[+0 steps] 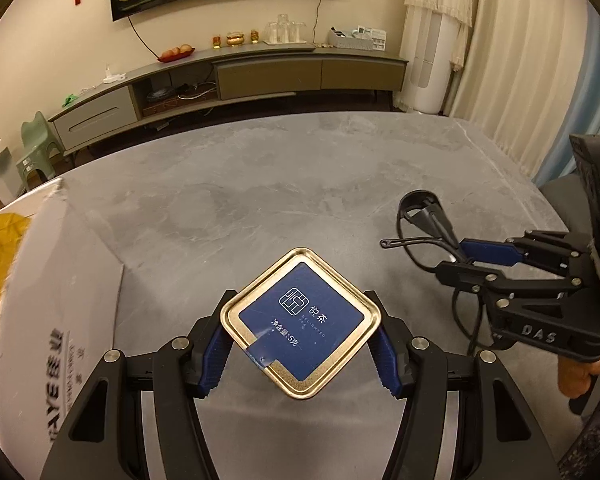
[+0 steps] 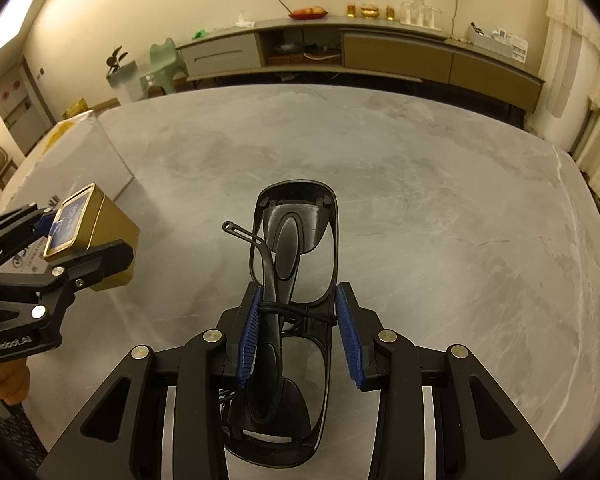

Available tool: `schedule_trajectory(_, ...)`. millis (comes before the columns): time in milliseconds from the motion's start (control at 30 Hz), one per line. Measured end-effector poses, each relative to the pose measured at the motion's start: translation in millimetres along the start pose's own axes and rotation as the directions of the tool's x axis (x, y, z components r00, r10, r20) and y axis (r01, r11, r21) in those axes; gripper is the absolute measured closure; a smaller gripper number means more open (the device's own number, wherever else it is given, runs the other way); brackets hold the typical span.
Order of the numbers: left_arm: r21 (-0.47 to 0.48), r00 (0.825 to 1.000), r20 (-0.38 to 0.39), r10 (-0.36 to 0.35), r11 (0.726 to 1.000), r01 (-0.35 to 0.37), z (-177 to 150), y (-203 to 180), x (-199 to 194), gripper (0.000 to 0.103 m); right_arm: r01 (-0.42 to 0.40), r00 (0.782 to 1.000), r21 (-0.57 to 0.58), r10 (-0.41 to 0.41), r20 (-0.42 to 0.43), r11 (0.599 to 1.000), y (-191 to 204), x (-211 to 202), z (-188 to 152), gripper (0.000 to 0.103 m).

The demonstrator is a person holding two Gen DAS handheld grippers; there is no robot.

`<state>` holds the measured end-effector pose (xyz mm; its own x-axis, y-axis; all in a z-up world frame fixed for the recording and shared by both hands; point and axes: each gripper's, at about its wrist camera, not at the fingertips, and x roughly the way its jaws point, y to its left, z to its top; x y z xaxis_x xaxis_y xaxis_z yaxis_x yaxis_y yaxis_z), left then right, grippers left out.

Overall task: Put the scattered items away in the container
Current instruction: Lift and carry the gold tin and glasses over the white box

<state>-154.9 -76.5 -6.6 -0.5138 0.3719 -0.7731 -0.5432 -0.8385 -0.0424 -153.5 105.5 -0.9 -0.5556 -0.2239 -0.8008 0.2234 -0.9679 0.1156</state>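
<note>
Two hand-held grippers hover over a grey marbled table (image 1: 260,184), each with a load. The left gripper (image 1: 300,344) pinches a gold tin (image 1: 300,324) between its blue pads (image 1: 216,356), which press on opposite corners of the square lid (a blue label with white characters faces the camera). From the right wrist view the tin (image 2: 100,236) appears lifted clear of the tabletop, just in front of a white box (image 2: 80,152) at the table's left edge; yellow lining shows inside the box (image 1: 0,264).

The right gripper (image 2: 298,330) carries black glasses (image 2: 296,260), folded and standing on edge between its fingers. The left pad (image 2: 250,332) presses the frame, while a sliver of space shows at the right pad, so a firm pinch cannot be told. A thin black cord wraps the frame. In the left wrist view, the glasses (image 1: 424,216) jut from the right gripper (image 1: 460,260) above the table, well apart from the box.
</note>
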Motion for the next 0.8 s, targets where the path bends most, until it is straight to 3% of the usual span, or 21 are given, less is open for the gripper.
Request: schedule_trajectory(800,-0.127,0.994,0.11,-0.011,0.992,0.026,-55.4,37.5,-121.5,0.041,-0.056,0.995,-0.008,0.057,0.087,0.998,101.0,-63.8,-58.8,0.064)
